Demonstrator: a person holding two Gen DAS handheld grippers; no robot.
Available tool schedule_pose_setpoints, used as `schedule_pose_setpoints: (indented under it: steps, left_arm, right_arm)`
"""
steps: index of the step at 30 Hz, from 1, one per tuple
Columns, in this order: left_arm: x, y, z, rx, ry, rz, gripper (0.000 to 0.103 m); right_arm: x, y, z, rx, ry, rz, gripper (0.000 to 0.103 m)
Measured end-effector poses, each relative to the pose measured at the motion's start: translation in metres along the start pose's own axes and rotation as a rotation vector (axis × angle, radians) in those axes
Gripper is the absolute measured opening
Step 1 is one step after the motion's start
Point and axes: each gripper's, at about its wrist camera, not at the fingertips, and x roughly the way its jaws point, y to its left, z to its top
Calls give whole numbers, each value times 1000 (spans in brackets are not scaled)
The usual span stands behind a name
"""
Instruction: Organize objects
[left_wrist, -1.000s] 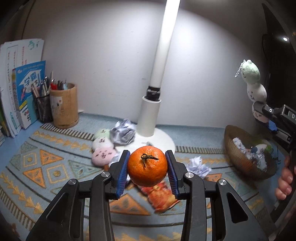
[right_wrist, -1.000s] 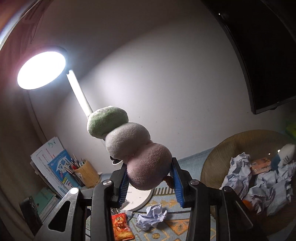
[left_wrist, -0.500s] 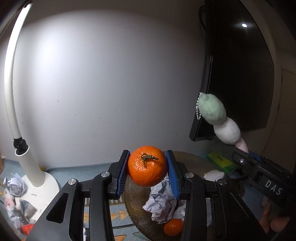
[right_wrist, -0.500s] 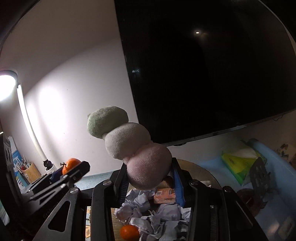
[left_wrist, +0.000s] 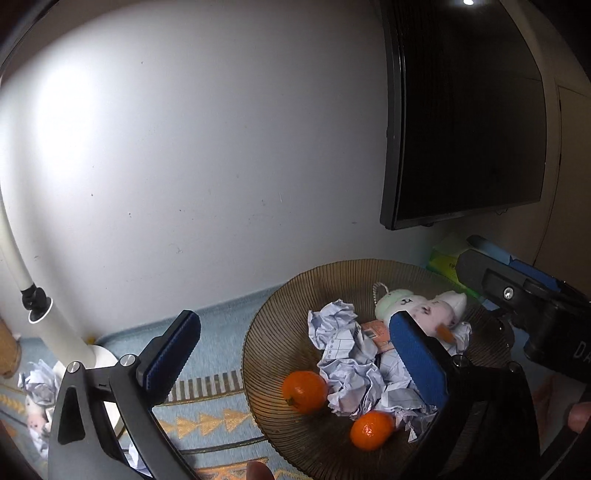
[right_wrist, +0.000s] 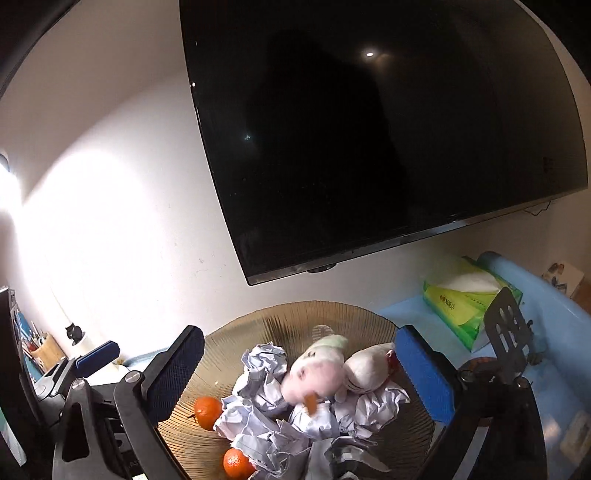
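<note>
Orange tangerine (left_wrist: 305, 391) is lying in the woven basket (left_wrist: 273, 317), below the left gripper (left_wrist: 295, 354), whose jaws have just been opening and are being held spread, nothing between them. The right gripper (right_wrist: 299, 373) is likewise spread above the pastel plush (right_wrist: 314, 373), lying lengthwise on crumpled paper (right_wrist: 258, 417).
</note>
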Motion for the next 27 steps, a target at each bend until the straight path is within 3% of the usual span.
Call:
schedule_pose_setpoints:
  steps: [8,13,15,19,22,24,27]
  left_arm:
    - [13,17,3,15,27,55,102]
    - [-6,70,3,-26,43,77,103]
    - [-11,101,-4,-10,75,129,103]
    - [-26,172,-44,-66,202,267,102]
    - [-12,219,-78,-169,247,311,102]
    - [-1,244,-91,-213,267,319,102]
    - [16,259,-103,-283,271,259,102]
  right_arm:
    - [-13,19,8,-32,-41,31,103]
    - [-31,49,11,-28,-74,171,103]
    - [-31,73,7,-22,-64,248,103]
    - [-4,142,-26,-74,77,360,103]
    - [30,189,-71,-120,222,334,103]
    - [47,214,-100,-199,288,295,103]
    - [69,229,-132,-361,356,246,103]
